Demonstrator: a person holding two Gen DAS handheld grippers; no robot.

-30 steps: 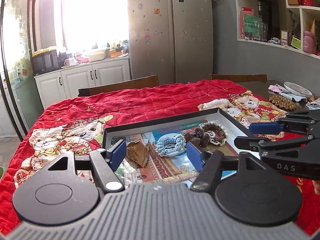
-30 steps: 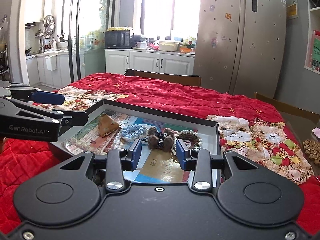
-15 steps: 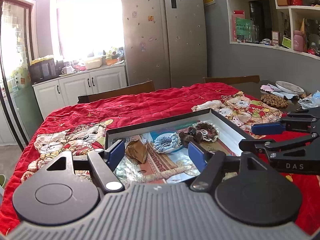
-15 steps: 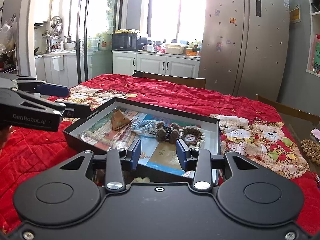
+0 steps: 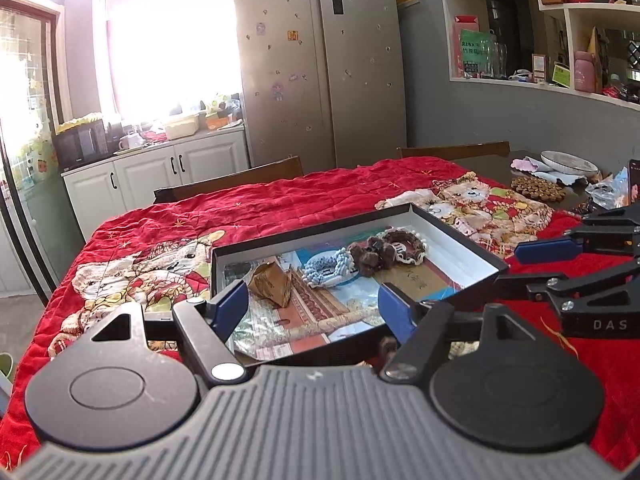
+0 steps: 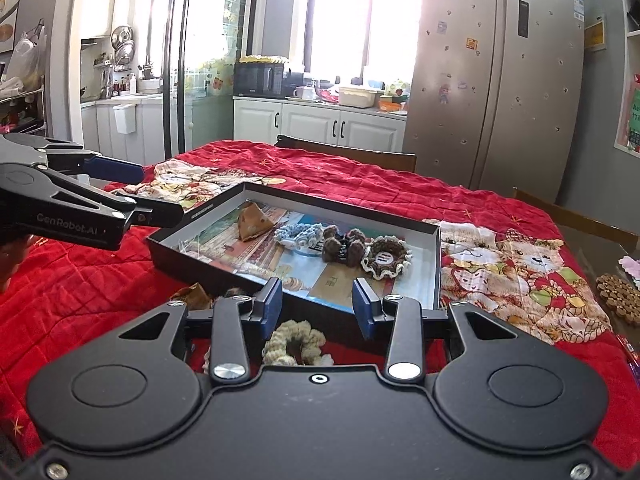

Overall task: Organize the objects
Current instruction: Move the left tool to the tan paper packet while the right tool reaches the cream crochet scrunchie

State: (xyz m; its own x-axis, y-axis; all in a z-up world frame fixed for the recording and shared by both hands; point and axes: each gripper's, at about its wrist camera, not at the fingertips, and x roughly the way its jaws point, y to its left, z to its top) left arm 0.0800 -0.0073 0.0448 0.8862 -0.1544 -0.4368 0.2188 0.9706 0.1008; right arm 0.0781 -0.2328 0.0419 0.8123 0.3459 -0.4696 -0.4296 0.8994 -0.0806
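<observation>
Scrunchie, cream and soft, lies on the red cloth just before the tray; I'd pinch its puffy rim with my right gripper, part-open and empty.

A flat black box lies open on the red blanket. Inside it sit four small things in a row: a brown paper wedge, a fluffy blue ring, a dark brown furry toy, and a brown ring with a cream edge. Outside the box, just by its near wall, lie a cream fluffy ring and another brown paper wedge
</observation>
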